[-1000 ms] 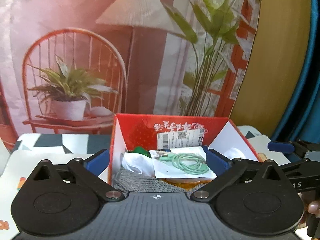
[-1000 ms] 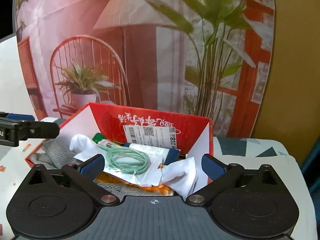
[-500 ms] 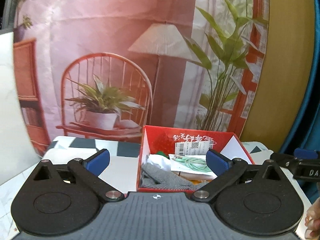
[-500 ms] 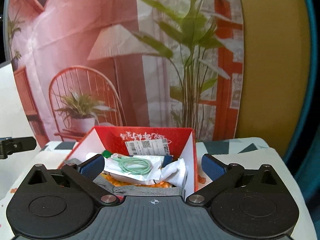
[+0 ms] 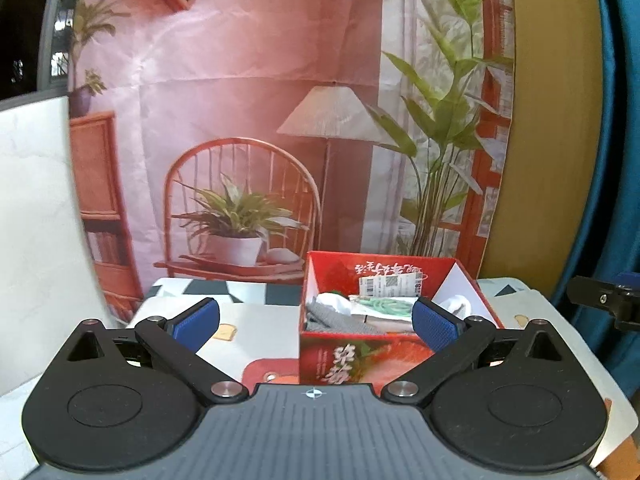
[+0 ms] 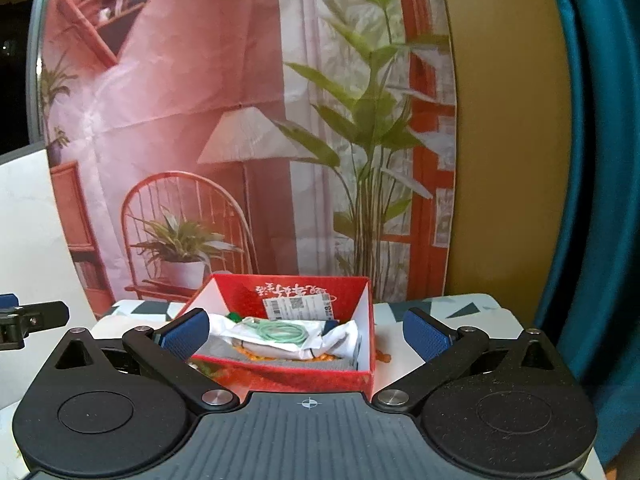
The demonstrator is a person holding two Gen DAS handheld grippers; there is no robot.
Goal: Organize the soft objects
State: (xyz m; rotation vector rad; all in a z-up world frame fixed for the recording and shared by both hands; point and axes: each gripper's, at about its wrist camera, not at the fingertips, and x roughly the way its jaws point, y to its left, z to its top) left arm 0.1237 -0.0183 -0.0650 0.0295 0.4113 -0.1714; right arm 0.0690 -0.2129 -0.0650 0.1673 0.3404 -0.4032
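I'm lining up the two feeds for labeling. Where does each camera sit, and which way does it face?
Left wrist: on the left gripper, facing forward at the red box, which lies right of centre; its own open fingers and the right gripper's tip at the right edge show.
Right wrist: on the right gripper, facing the same box between its open fingers; the left gripper's tip shows at the left edge.
Shared: the box with its green cable, the table, the printed backdrop.

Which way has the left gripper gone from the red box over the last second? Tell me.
Yes, the left gripper has backed away: the red box filled its view before and now sits small and far, front wall showing.
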